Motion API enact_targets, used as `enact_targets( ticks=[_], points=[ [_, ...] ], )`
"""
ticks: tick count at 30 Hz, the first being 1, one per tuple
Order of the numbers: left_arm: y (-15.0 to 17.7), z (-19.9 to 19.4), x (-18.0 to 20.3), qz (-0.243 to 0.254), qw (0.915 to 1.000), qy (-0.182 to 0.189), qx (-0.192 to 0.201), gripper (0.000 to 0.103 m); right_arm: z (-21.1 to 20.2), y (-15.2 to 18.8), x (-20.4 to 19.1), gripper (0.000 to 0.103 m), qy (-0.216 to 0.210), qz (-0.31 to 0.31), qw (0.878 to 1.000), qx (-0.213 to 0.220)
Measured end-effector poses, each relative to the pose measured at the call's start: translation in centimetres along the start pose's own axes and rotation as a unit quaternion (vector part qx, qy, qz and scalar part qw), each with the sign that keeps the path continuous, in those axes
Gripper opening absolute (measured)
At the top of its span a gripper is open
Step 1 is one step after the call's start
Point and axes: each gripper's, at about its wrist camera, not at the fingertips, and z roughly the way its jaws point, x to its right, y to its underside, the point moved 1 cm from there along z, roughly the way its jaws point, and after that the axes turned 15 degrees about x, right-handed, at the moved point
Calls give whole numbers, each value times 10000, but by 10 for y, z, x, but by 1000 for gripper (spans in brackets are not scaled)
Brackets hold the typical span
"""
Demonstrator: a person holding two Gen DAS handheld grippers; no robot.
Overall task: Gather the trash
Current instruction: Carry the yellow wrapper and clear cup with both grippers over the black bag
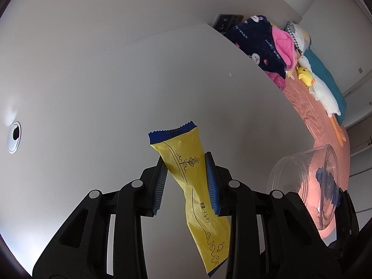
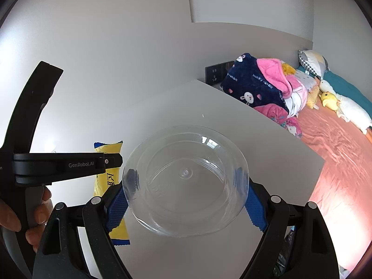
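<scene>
White desk beside pink-sheeted bed, plain walls.

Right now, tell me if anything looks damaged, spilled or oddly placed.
Nothing spilled or broken. The yellow wrapper hangs crumpled and slanted in the left gripper; the clear jar in the right gripper is tipped on its side.

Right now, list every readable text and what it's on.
"GenRobot.AI": side of the black left hand-held gripper.
"lucky rabbit": navy rabbit-print fleece blanket.
"4.3g", beside characters I can't read: yellow snack wrapper with blue ends.
Large black characters on the wrapper's other face: cut off.
</scene>
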Motion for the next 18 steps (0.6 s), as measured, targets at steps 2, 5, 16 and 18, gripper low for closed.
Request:
enact_targets(
  ticks=[2,5,16,18],
  points=[
    [3,0,9,93,9999,57,-5,32,-7,2,6,85,57,39,10000,18],
    [9,-2,21,220,9996,172,-36,32,-20,5,15,85,158,113,9998,38],
    [34,-8,69,718,9955,603,-140,32,-68,24,50,85,570,437,9974,57],
    [39,-9,78,834,9941,673,-152,32,-75,28,55,85,638,483,9968,70]
  ],
)
